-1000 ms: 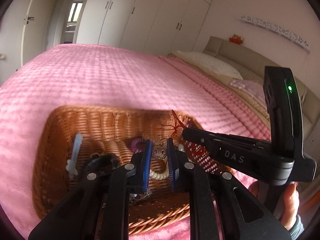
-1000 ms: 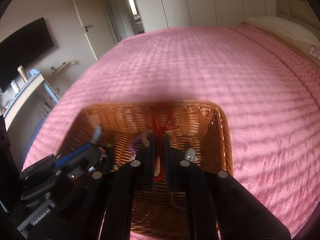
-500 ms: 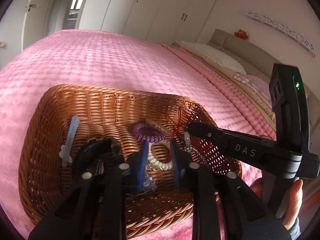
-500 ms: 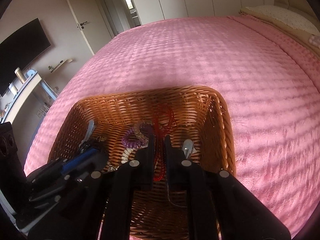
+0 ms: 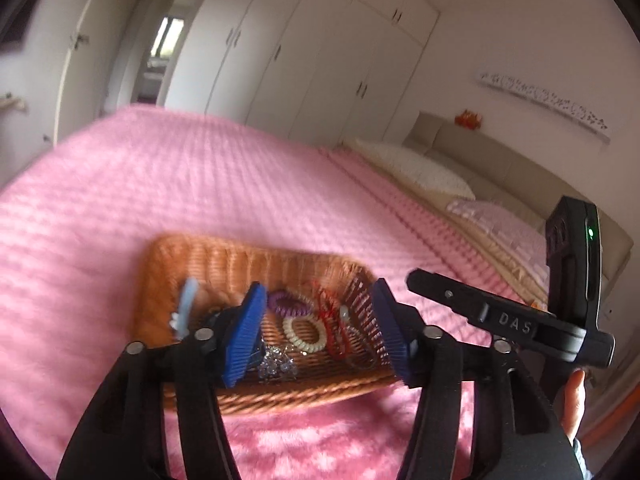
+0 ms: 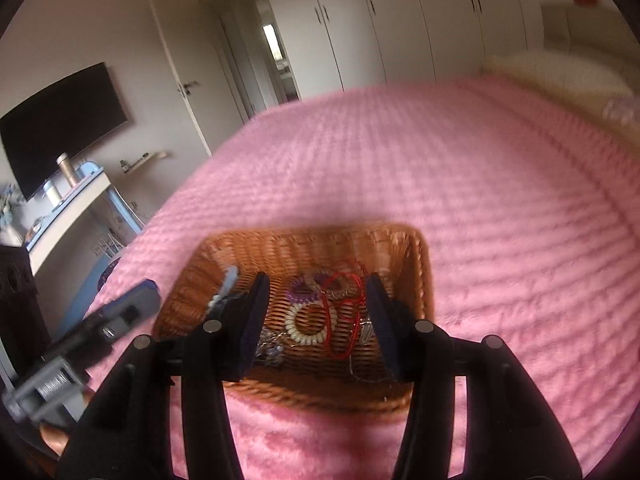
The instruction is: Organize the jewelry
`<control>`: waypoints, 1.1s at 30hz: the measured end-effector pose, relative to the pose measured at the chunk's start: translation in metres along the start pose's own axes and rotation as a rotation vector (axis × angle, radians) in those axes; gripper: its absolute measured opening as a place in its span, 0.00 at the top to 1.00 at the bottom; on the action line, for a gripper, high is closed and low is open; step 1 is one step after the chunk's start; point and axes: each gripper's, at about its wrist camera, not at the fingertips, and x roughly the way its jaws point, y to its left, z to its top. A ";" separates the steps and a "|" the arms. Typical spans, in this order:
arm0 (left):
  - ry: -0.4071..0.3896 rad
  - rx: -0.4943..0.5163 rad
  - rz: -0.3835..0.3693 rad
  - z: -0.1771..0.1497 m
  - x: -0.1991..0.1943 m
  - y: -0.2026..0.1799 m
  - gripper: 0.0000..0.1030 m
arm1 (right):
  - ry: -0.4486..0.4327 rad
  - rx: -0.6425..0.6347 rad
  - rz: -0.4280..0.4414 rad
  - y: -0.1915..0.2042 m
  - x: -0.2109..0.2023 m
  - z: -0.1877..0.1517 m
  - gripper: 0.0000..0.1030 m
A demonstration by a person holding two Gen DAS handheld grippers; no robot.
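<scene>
Both the left gripper (image 5: 318, 330) and right gripper (image 6: 318, 322) have just been opening and stand spread and empty above the wicker basket (image 5: 160, 280) on the pink bedspread (image 5: 200, 184), where the red cord (image 6: 340, 320) tangled across the hair ties (image 6: 306, 326) could snag and drag neighbours out.
</scene>
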 end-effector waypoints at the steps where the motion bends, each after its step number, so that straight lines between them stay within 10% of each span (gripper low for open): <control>1: -0.022 0.008 0.006 0.001 -0.012 -0.004 0.37 | -0.022 -0.017 -0.005 0.005 -0.011 -0.003 0.52; 7: -0.209 0.039 0.189 -0.018 -0.086 -0.025 0.12 | -0.167 -0.113 -0.068 0.036 -0.065 -0.044 0.33; 20: -0.259 0.244 0.509 -0.115 -0.088 -0.045 0.11 | -0.304 -0.197 -0.214 0.052 -0.075 -0.139 0.26; 33: -0.226 0.208 0.538 -0.132 -0.083 -0.028 0.07 | -0.305 -0.105 -0.220 0.029 -0.059 -0.157 0.16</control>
